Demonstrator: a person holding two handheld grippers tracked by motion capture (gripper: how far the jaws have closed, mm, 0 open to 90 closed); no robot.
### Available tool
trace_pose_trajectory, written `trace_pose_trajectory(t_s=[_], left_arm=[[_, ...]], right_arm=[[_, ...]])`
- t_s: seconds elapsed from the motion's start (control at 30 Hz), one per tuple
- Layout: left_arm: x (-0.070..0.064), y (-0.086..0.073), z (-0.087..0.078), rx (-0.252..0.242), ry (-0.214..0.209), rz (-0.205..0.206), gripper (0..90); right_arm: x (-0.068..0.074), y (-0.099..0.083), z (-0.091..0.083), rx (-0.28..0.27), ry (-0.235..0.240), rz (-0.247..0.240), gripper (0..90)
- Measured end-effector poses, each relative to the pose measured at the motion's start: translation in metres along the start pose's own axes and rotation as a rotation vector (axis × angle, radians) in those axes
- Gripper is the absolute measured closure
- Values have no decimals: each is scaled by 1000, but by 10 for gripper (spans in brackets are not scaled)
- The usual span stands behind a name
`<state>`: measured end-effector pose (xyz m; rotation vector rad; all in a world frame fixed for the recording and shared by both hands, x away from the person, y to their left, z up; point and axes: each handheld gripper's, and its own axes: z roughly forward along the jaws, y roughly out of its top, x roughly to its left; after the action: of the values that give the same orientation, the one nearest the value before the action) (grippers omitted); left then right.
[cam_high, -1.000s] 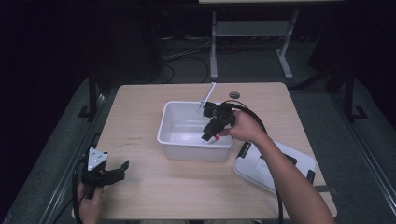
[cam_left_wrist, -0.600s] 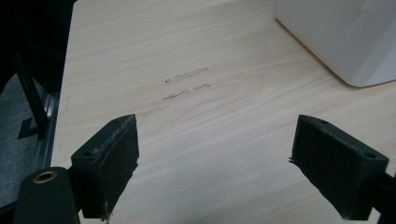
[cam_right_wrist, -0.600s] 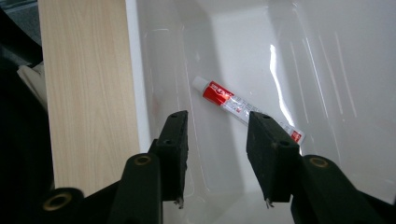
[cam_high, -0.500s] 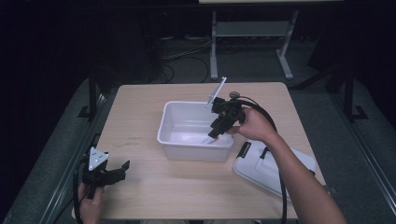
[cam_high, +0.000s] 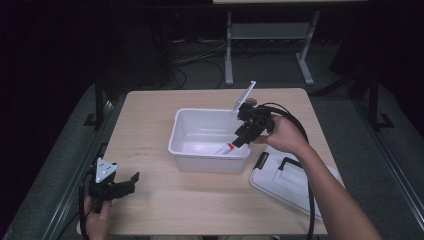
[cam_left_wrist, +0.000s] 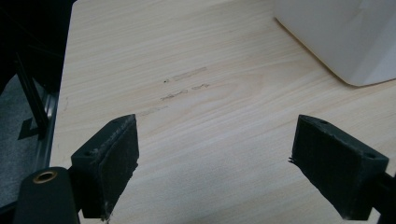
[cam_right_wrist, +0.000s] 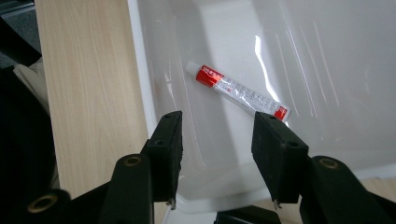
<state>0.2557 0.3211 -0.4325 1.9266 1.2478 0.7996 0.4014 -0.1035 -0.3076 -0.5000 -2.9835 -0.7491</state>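
A small white tube with red bands and a white cap (cam_right_wrist: 236, 91) is lying flat on the floor of the white rectangular plastic tub (cam_high: 182, 130), which is standing near the middle of the pale wooden table (cam_high: 150, 110). The right gripper (cam_right_wrist: 217, 135) is being held just above the tub's right rim, tilted down into it, and its jaws are spread with nothing between them; in the right gripper view the tube is lying just beyond the jaws, slanted across the gap, its printed end near the right-hand jaw. The step in hand is being judged as either a reach for the tube or a release of it into the tub; which of the two cannot be told. If a pick is intended, the jaws are needing to be lowered further into the tub and turned so that they close across the tube's narrow body rather than along it. The left gripper (cam_high: 117, 184) is being rested at the table's near left corner, its jaws wide apart over bare wood. A white plastic lid with black handles (cam_high: 290, 180) is lying on the table just beside the tub, at its right.
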Motion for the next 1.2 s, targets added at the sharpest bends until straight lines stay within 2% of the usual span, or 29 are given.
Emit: trace_pose_trajectory(t_s=[0.4,0.83,1.2], left_arm=[[1,0,0,-6,-2,-13,142],[1,0,1,-3,-4,-5,142],[0,0,1,-4,-3,-4,142]], right_arm=[[-1,-22,-12,-19,-20,35,510],[-2,-46,-25,-21,-56,66,508],[-5,-83,-32,-10,-89,121,504]])
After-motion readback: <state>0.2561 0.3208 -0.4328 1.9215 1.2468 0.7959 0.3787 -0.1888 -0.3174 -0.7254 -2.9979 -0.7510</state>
